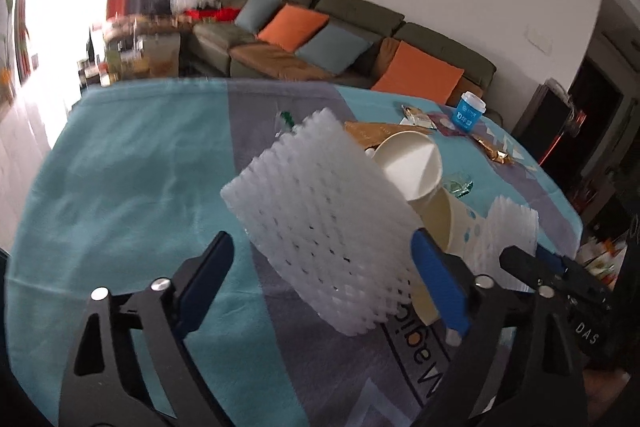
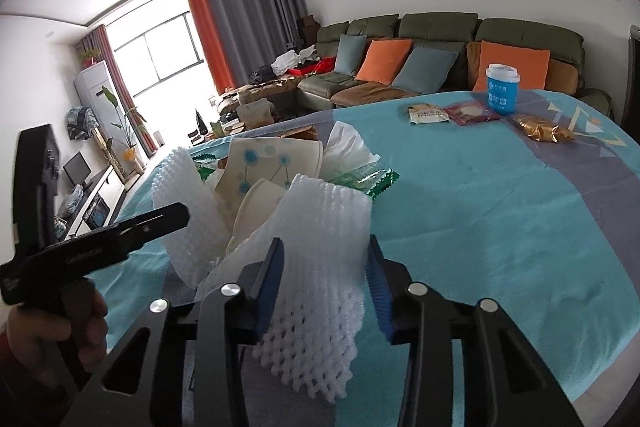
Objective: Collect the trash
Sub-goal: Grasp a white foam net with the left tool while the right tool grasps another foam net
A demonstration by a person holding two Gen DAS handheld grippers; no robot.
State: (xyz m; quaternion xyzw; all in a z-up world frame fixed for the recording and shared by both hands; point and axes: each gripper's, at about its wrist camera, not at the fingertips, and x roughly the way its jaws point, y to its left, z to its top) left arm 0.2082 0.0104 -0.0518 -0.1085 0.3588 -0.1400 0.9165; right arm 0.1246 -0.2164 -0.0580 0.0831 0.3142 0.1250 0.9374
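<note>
A heap of trash lies on the teal and grey tablecloth [image 1: 132,163]. In the left wrist view a white foam net [image 1: 320,219] stands tilted between my left gripper's [image 1: 324,263] wide-open jaws, touching the right pad only. Behind it lie paper cups [image 1: 412,163]. In the right wrist view my right gripper [image 2: 326,259] has its pads on both sides of a second white foam net [image 2: 320,247], squeezing it. The right gripper also shows in the left wrist view [image 1: 532,263]. The left gripper shows at the left of the right wrist view [image 2: 160,219].
A blue cup [image 2: 502,89] with a white lid, snack wrappers [image 2: 452,113] and a gold wrapper [image 2: 540,131] lie at the table's far side. A green wrapper [image 2: 376,183] and tissue [image 2: 344,151] sit in the heap. A sofa [image 2: 440,59] with cushions stands behind.
</note>
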